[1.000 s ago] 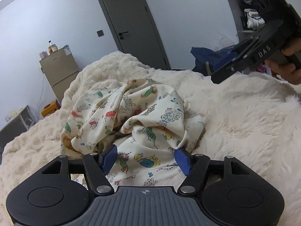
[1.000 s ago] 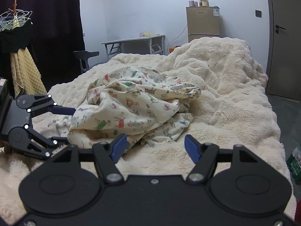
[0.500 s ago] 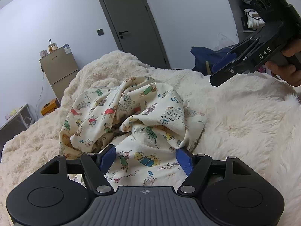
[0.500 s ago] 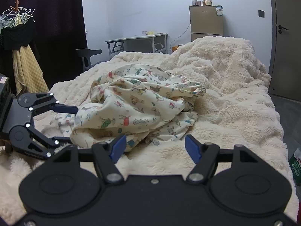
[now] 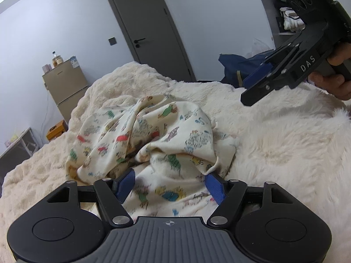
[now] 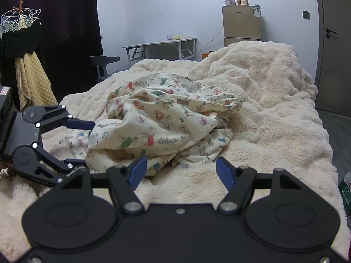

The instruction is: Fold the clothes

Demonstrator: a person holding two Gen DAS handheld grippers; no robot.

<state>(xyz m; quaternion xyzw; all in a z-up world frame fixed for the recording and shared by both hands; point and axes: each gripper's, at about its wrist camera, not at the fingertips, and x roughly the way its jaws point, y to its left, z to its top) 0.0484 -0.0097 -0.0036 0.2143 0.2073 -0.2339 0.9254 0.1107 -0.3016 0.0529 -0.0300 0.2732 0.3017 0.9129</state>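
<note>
On the fluffy cream blanket (image 6: 274, 114) sits our landmark, the crumpled printed garment (image 6: 166, 122), cream cloth dotted with little cartoon animals, heaped roughly mid-bed. Left gripper (image 5: 170, 185) is right up against the near edge of that garment, jaws closing at this moment with a stretch of the printed cloth lying between the blue fingertips (image 5: 126, 184); they have not pinched it, and the pads look apart from each other with fabric bunched between. From the right wrist view the same left gripper (image 6: 86, 142) shows at the garment's left side, one dark finger above the cloth's edge, one below.

Right gripper (image 6: 179, 172) hangs just short of the garment's near hem, jaws standing wide, nothing between them but blanket; its left fingertip (image 6: 138, 171) sits just beside the cloth's hem, whether touching I cannot tell. A hand (image 5: 331, 83) grips its handle in the left wrist view, beyond the garment and to its right.

Behind the garment: a tan fridge (image 6: 242, 25), a grey door (image 5: 149, 28), a small table (image 6: 162, 47).
</note>
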